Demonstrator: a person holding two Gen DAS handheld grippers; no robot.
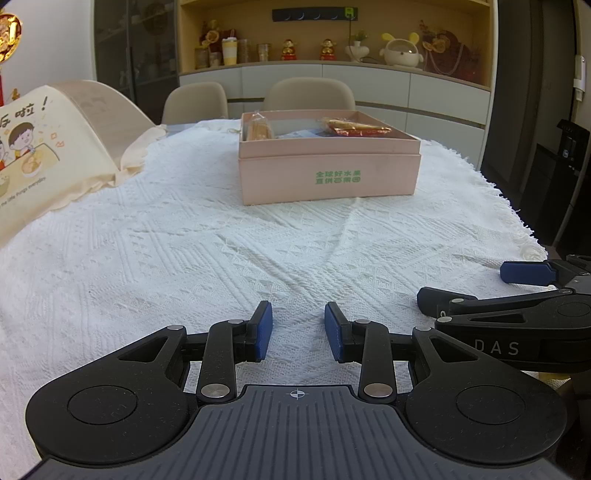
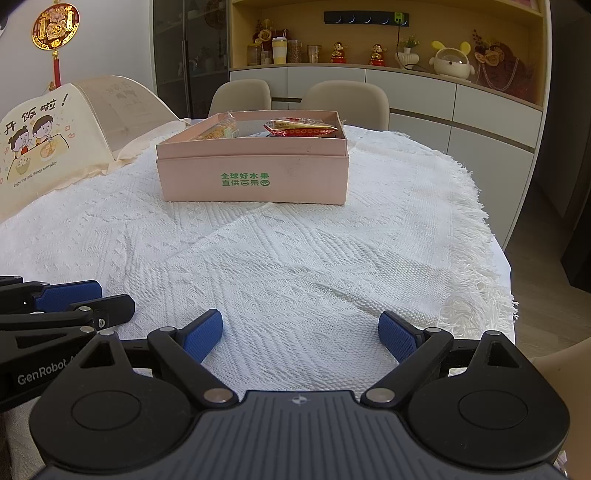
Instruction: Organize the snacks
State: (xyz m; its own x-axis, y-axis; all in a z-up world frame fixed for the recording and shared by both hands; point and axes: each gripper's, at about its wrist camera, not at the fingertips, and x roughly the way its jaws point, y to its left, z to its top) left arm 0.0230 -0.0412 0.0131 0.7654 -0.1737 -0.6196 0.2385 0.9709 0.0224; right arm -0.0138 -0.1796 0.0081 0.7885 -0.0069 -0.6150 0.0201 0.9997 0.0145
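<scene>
While both hand-held grippers hover side by side, snacks sit boxed.
Left hand-held gripper narrowly apart, right hand-held gripper wide apart, both tilted down over the tabletop; red snack packet lies crosswise in the pink box beyond.

A white textured tablecloth is covering the table, its fringe hanging off the right edge. A cream mesh food cover with cartoon children is sitting at the left. 2 beige chairs are standing behind, and a red-gold ornament is hanging on the wall.
</scene>
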